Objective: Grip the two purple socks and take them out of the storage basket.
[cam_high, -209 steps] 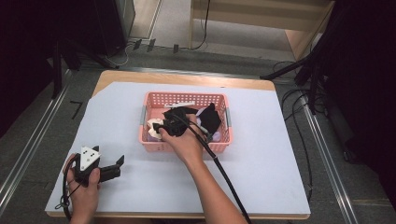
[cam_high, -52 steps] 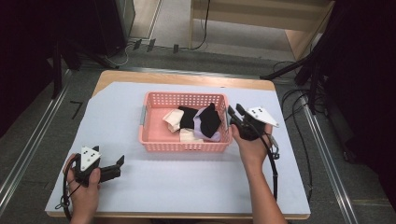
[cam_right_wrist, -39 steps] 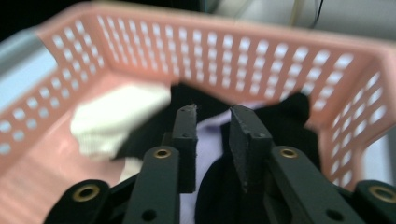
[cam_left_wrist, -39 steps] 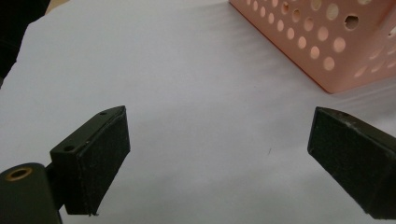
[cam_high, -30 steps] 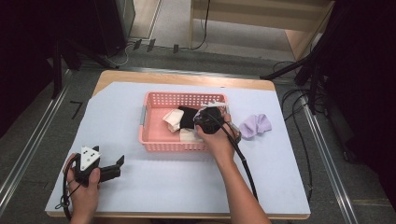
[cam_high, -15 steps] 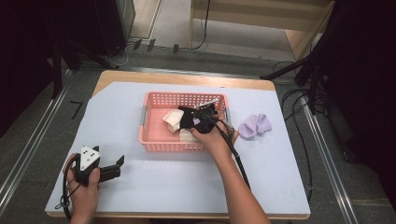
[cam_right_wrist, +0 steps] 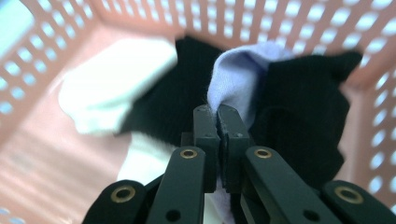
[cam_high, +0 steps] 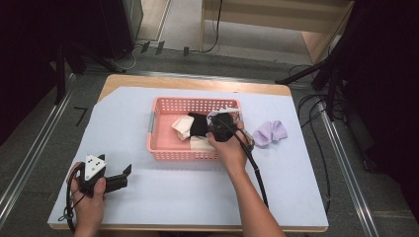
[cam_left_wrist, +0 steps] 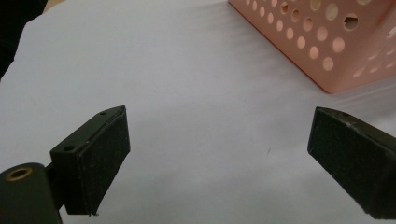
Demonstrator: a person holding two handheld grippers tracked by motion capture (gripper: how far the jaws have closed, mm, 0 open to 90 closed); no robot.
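A pink basket (cam_high: 195, 102) in the middle of the table holds a cream sock (cam_high: 182, 126), black socks (cam_high: 198, 124) and a white one. My right gripper (cam_high: 218, 124) reaches into the basket's right half. In the right gripper view its jaws (cam_right_wrist: 218, 112) are shut on a fold of a lavender sock (cam_right_wrist: 238, 79) that lies between black socks (cam_right_wrist: 303, 116), with a white sock (cam_right_wrist: 116, 93) to the left. A second lavender sock (cam_high: 269, 132) lies on the table right of the basket. My left gripper (cam_high: 123, 174) rests open at the front left, holding nothing (cam_left_wrist: 219, 126).
A pale sheet (cam_high: 197, 192) covers the wooden table, with wide free room in front of the basket and at its left. The basket's corner (cam_left_wrist: 322, 42) stands ahead of the left gripper. Cables (cam_high: 316, 103) run over the floor at the right.
The right gripper left a lavender sock on the table to the right, came back over the basket, dipped in and closed on another lavender sock. The left gripper has stayed still.
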